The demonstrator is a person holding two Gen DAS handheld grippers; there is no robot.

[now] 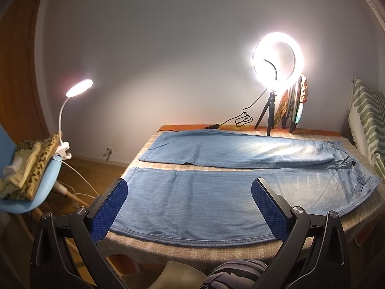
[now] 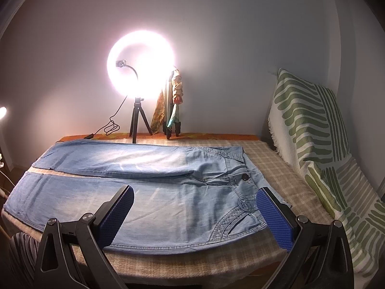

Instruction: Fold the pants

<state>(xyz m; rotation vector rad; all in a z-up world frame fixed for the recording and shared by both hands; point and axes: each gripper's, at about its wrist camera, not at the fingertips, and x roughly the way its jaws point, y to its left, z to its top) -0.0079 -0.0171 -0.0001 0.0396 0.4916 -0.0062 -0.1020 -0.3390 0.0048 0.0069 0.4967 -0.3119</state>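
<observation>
Your left gripper [image 1: 189, 207] has two black arms shaped like a big V. Each finger wears a dark blue pad [image 1: 109, 210] covered in tiny bumps. Round silver screws [image 1: 81, 210] sit where the black parts join, and the frames have long cut-out holes in them. Your right gripper [image 2: 195, 213] looks just the same: black arms, bumpy blue pads [image 2: 274, 218] and shiny silver screws [image 2: 301, 218].

Faded blue denim on the pants [image 2: 149, 192], matt and soft, with stitched seams and a dark glossy button. They lie on a woven checked blanket [image 2: 269, 159], coarse and dull. Both claws, left claw [image 1: 190, 204] and right claw [image 2: 195, 214], show matt black plastic arms, dimpled blue rubbery pads [image 2: 118, 216] and shiny metal screws.
</observation>
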